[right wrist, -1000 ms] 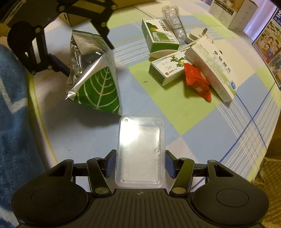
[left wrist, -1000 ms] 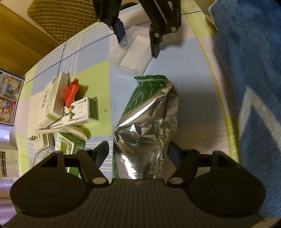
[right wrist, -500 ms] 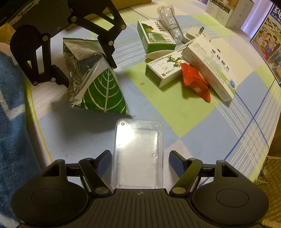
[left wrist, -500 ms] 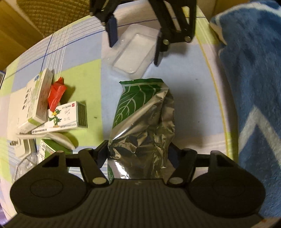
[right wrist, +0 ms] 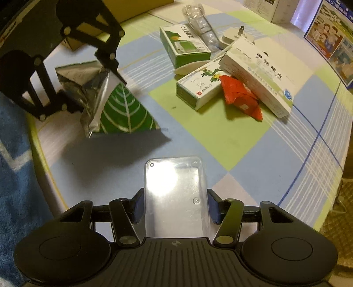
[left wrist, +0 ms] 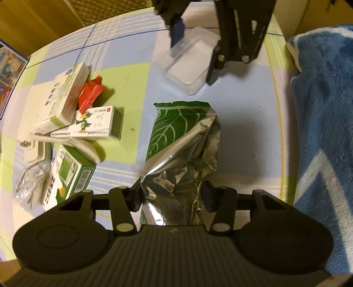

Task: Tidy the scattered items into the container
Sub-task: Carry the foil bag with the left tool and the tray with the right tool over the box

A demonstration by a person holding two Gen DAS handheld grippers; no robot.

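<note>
My left tongs [left wrist: 171,195] are closing on the foil bag [left wrist: 183,152] lying mid-worktop; I should pinch firmly without crushing. My right tongs [right wrist: 175,209] are closing on the clear tray [right wrist: 175,196], pads touching its sides, and should keep it level.

Home living space: round table under a checked pastel tablecloth [right wrist: 253,141], blue fleece blanket [left wrist: 326,123] beside it, woven floor cushion [left wrist: 106,8], medicine boxes [right wrist: 256,72] and a charger plug [right wrist: 233,36] scattered about.
</note>
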